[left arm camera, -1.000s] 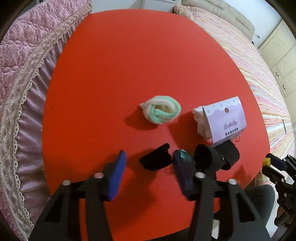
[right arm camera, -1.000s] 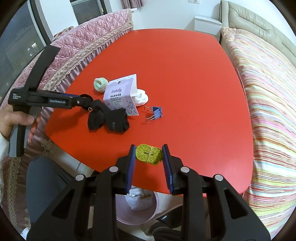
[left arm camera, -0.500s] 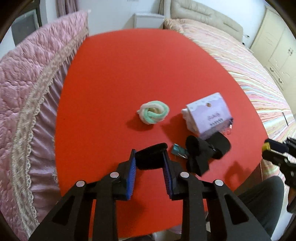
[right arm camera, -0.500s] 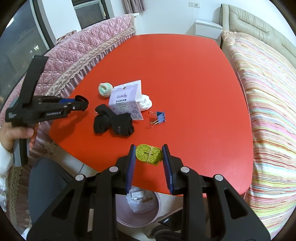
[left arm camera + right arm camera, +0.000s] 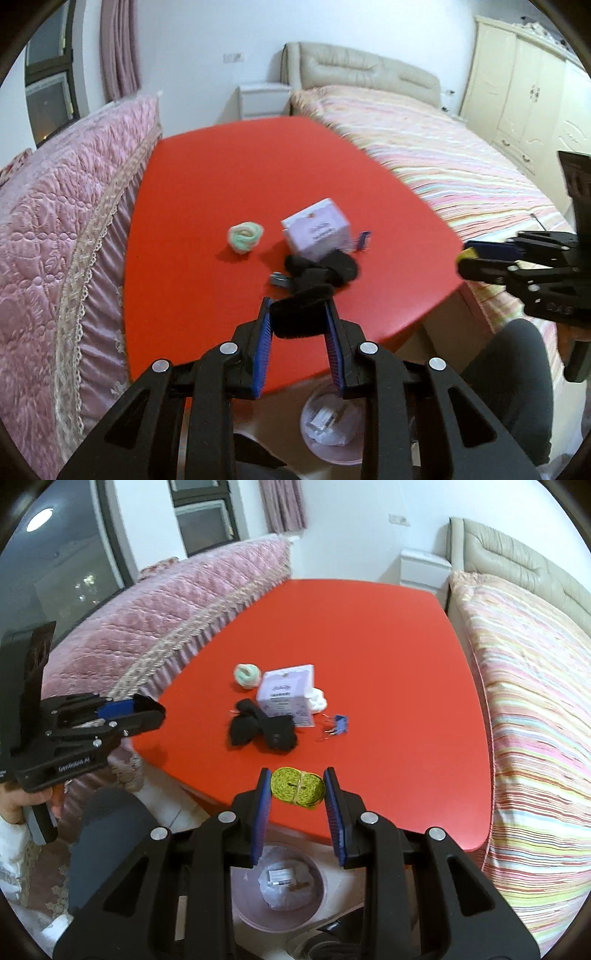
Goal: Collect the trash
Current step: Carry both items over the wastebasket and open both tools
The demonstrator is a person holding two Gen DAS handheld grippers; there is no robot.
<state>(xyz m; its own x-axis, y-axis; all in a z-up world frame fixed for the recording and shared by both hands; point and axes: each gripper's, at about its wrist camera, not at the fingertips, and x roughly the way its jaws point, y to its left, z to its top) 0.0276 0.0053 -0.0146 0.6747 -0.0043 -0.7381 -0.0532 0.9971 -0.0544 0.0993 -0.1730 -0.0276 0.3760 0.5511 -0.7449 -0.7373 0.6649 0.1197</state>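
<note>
Lifted black, seemingly fabric strip [image 5: 301, 314].

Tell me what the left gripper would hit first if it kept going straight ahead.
Probably the pile of black socks, just beyond the black piece held by the left gripper. Depth is unclear; it may pass over them.

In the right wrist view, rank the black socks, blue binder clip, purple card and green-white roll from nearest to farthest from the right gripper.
1. Black socks, ahead and left of the right gripper.
2. Blue binder clip, ahead, slightly right; close to the socks' rank.
3. Purple card, behind the socks.
4. Green-white roll, farthest, left.
</note>
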